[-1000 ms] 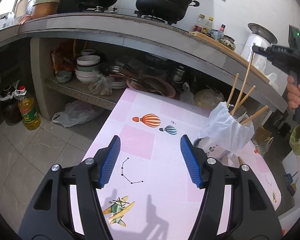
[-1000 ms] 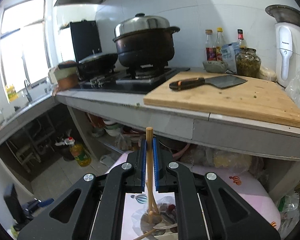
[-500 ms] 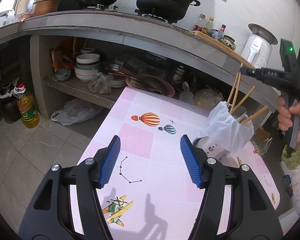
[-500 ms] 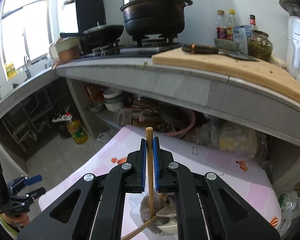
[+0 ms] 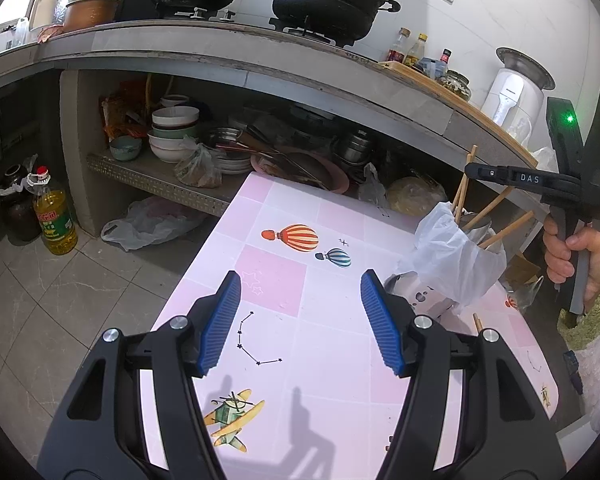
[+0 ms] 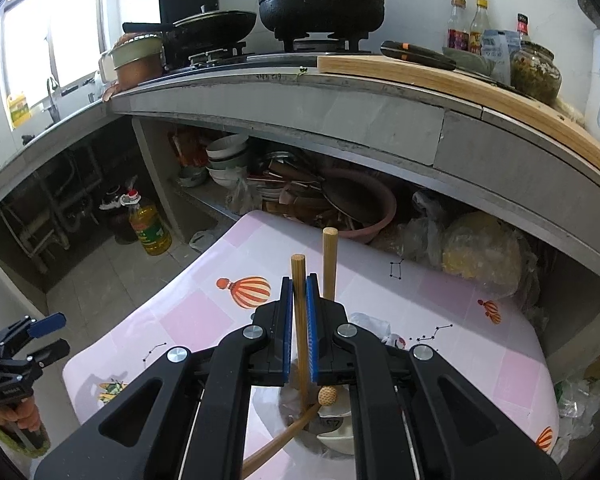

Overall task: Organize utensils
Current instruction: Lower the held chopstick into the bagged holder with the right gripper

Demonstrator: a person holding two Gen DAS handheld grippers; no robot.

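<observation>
Chopstick (image 6: pixel 299 312): pale wood, round-ended, upright | right tongs (image 6: pixel 299 300) clamped on it | left tongs (image 5: pixel 300 320) apart

Left tool (image 5: pixel 300 316): black plastic arms with triangular cut-outs, silver round screws at joints, ribbed blue pads (image 5: pixel 222 322) on inner faces of fingers. Right tool (image 6: pixel 299 328): same black frame, same silver screws, blue pads; seen from side, white letters "DAS" on arm, green light on black upright part. Fuzzy light-green sleeve (image 5: pixel 596 312) at hand (image 5: pixel 572 256).
</observation>
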